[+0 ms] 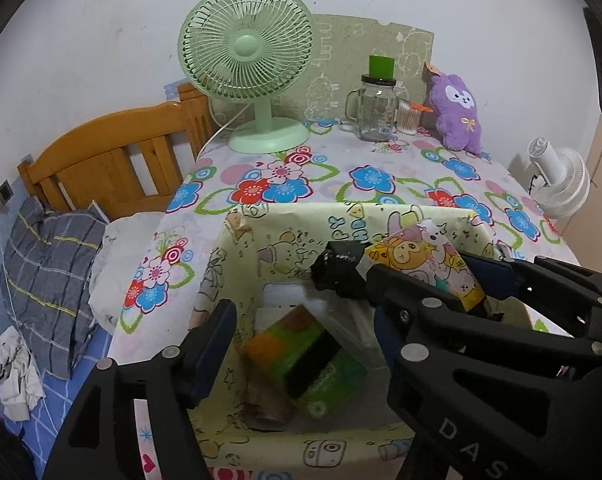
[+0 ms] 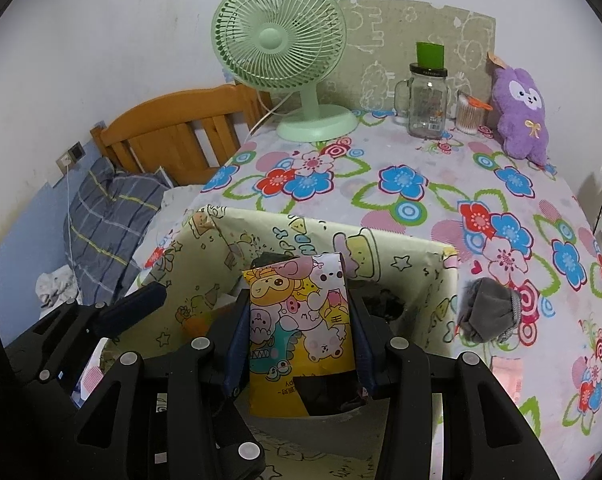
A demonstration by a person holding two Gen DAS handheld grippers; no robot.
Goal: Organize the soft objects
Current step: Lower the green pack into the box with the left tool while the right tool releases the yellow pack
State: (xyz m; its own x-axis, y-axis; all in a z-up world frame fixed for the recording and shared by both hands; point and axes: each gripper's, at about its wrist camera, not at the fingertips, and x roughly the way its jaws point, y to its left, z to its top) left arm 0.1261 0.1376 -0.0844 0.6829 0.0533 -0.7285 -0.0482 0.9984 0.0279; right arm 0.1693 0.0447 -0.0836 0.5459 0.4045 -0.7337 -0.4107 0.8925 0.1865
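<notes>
A box (image 1: 301, 216) wrapped in pale yellow cartoon paper stands at the near edge of the flowered table. My left gripper (image 1: 301, 314) hangs open over its inside, with nothing between the pads. Below it a green and orange tissue pack (image 1: 301, 348) lies tilted and blurred in the box. My right gripper (image 2: 299, 344) is shut on a cartoon-printed soft pack (image 2: 301, 316), held over the box's right half. A black lump (image 1: 337, 272) shows at that pack's far end. A purple plush (image 2: 521, 116) leans at the back right.
A grey soft pouch (image 2: 489, 310) lies on the tablecloth just right of the box. A green fan (image 1: 249, 60), a glass jar (image 1: 375, 108) and a cup of cotton swabs (image 2: 469, 114) stand along the back. A bed with a wooden headboard (image 1: 113, 152) is on the left.
</notes>
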